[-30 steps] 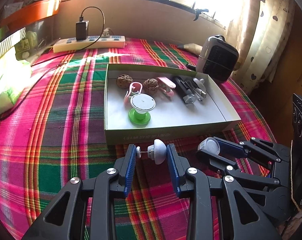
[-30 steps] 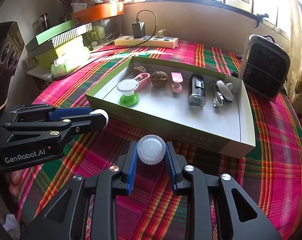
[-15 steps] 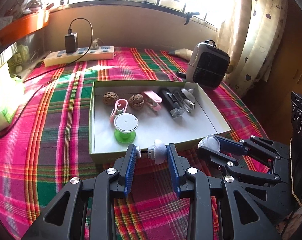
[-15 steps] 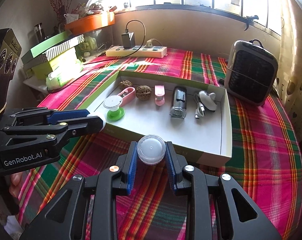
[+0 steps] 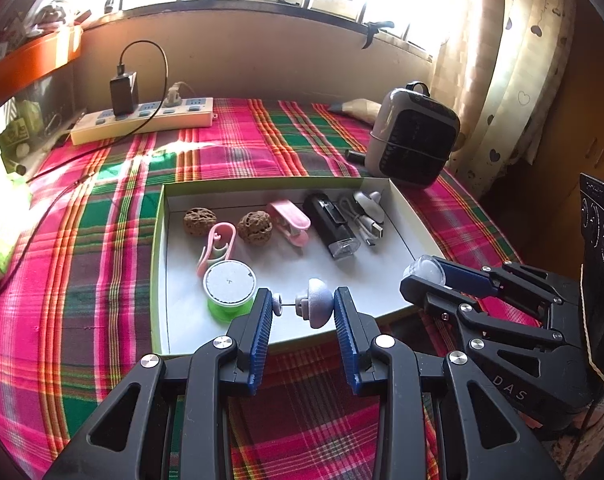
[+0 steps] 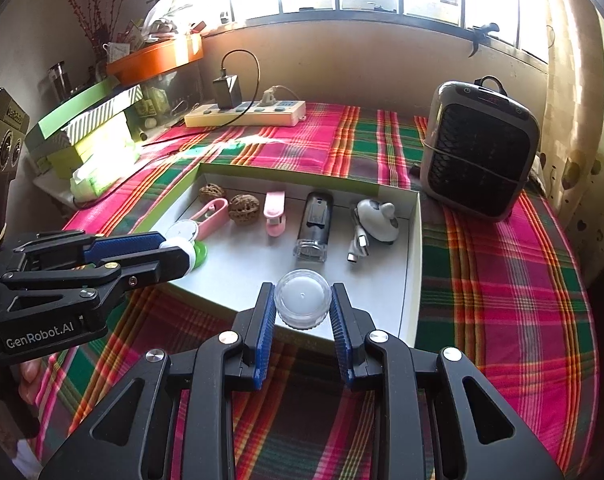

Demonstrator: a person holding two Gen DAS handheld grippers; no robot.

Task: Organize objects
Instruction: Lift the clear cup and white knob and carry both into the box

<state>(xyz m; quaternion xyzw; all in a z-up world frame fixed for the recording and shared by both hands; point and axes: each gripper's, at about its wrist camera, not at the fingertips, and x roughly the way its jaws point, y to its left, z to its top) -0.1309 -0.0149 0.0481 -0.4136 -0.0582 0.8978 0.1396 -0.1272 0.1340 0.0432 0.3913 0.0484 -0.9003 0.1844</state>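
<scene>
My left gripper [image 5: 302, 310] is shut on a small grey mushroom-shaped knob with a thin pin [image 5: 316, 307], held over the near edge of the shallow green-sided box [image 5: 157, 264]. My right gripper [image 6: 302, 304] is shut on a small clear round jar with a white lid [image 6: 302, 298], held above the box's near edge [image 6: 366, 330]. The left gripper shows in the right wrist view [image 6: 173, 254]; the right gripper shows in the left wrist view [image 5: 426, 276]. In the box lie two walnuts [image 5: 199, 221], a pink clip [image 5: 217, 246], a green spool [image 5: 229, 290], a pink stapler [image 5: 289, 222], a black lighter [image 5: 334, 226] and a white cable [image 5: 366, 216].
A grey heater [image 6: 478, 156] stands right of the box. A white power strip with a black charger [image 5: 141, 120] lies at the back of the plaid tablecloth [image 5: 81, 280]. Green boxes [image 6: 85, 132] and an orange tray [image 6: 157, 58] are stacked at the far left.
Both grippers have risen and moved forward with their objects, from in front of the box to over its near edge. The box now looks lower and nearer.
</scene>
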